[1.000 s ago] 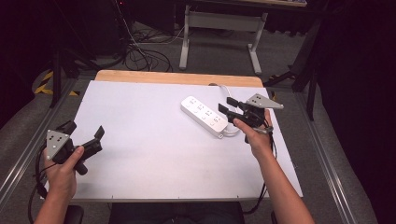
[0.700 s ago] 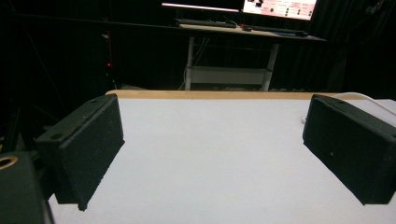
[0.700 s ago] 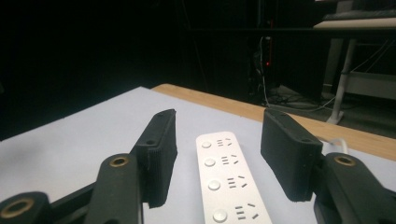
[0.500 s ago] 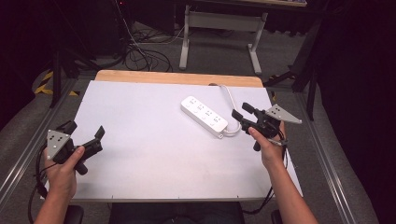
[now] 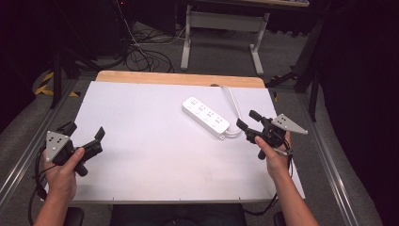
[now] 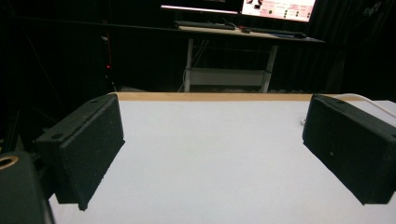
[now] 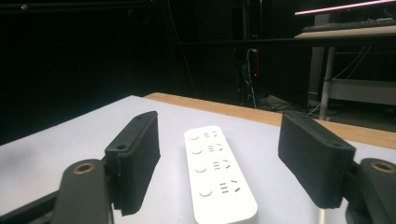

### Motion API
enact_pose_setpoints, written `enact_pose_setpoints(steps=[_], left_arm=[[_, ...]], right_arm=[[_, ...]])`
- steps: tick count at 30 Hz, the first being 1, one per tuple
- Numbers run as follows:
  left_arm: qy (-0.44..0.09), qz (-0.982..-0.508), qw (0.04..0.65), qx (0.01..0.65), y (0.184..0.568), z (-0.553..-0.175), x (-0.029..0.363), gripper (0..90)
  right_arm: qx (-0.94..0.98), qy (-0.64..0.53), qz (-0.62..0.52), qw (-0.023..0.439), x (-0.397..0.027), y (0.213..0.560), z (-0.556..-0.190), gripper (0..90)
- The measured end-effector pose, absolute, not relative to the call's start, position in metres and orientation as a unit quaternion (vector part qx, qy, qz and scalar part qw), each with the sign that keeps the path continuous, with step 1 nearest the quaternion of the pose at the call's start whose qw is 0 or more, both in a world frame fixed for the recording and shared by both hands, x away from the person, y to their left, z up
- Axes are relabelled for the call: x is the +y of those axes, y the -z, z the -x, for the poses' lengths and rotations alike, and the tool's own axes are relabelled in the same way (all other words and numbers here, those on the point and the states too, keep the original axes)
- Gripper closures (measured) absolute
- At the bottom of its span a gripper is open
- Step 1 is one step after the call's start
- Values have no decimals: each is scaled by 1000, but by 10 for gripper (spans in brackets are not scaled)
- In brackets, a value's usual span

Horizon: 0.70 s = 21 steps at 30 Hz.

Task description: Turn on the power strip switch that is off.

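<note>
White power strip (image 5: 206, 117) lies flat on the white table top (image 5: 150, 141), right of centre and toward the far edge, set at a diagonal with its near end pointing at the right gripper. Body is a long rounded bar. The right gripper view shows the power strip (image 7: 217, 172) with four outlet groups in a row, each with a round button beside its slots. A white cable (image 5: 230, 96) leaves the near end in a small loop, then runs back along the strip's right side to the far edge of the table.

The table top is a pale sheet with a strip of bare wood (image 5: 179, 79) along the far edge. The strip sits well in from the left and near edges; its cable runs closer to the right edge. Broad bare surface lies left of the strip and in front of it, between the two hands. A dark floor with tangled cables (image 5: 141, 54) and a desk frame (image 5: 221, 35) lies beyond the table.

Right gripper (image 5: 248, 121) is held in the right hand (image 5: 273, 155) near the right edge, just beside the strip's near end, jaws spread wide and holding nothing; in its own view the strip lies between the two jaws but apart from both. Left gripper (image 5: 84, 134) is held in the left hand (image 5: 63, 172) at the near left corner, well apart from the strip, jaws also wide apart and empty, bare table between them.
</note>
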<state>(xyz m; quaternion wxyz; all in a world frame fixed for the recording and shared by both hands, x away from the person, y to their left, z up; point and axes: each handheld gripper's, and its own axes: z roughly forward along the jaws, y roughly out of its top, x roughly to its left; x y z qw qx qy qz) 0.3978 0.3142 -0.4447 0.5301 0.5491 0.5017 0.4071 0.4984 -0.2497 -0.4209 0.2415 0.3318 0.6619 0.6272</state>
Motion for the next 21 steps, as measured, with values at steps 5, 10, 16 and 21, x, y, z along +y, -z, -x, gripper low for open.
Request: enact_pose_setpoints(steps=[5,10,16,21], left_arm=[[-407,-548,532,502,444,-397,314,59],[-407,-546,534,502,444,-397,314,58],[-408,-545,534,501,444,-397,315,55],[-408,-544,533,503,444,-397,315,47]], right_arm=[[654,-628,-346,244,-256,427,-497,44],[647,-624,-354,256,-258,433,-495,13],[653,-620,-349,260,-256,435,-496,13],[651,-622,-349,260,-256,435,-495,13]])
